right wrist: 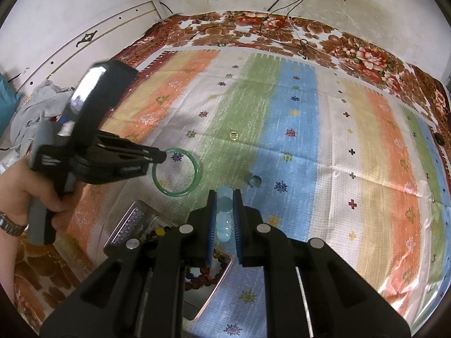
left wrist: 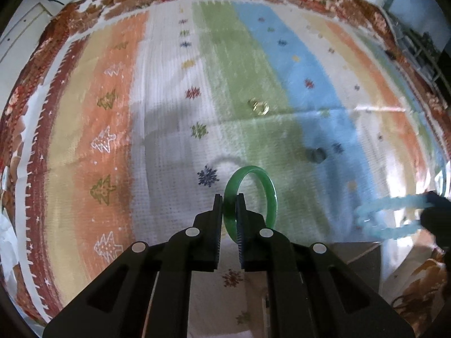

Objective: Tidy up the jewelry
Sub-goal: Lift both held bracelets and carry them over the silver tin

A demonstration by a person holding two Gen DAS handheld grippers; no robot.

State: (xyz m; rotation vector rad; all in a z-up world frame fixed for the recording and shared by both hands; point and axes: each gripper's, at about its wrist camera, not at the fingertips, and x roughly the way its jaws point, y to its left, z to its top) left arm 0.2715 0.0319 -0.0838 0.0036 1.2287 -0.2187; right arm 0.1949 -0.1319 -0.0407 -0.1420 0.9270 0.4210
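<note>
My left gripper is shut on the near rim of a green bangle, held upright above the striped cloth. From the right wrist view the left gripper carries the bangle by its edge, clear of the cloth. My right gripper is shut on a pale blue bead bracelet, which also shows at the right edge of the left wrist view. A gold ring and a small dark ring lie loose on the cloth.
An open metal tin sits under the right gripper with coloured bead bracelets inside. A floral bedspread lies under the cloth, with cables at the far wall. A hand with a wristwatch holds the left gripper.
</note>
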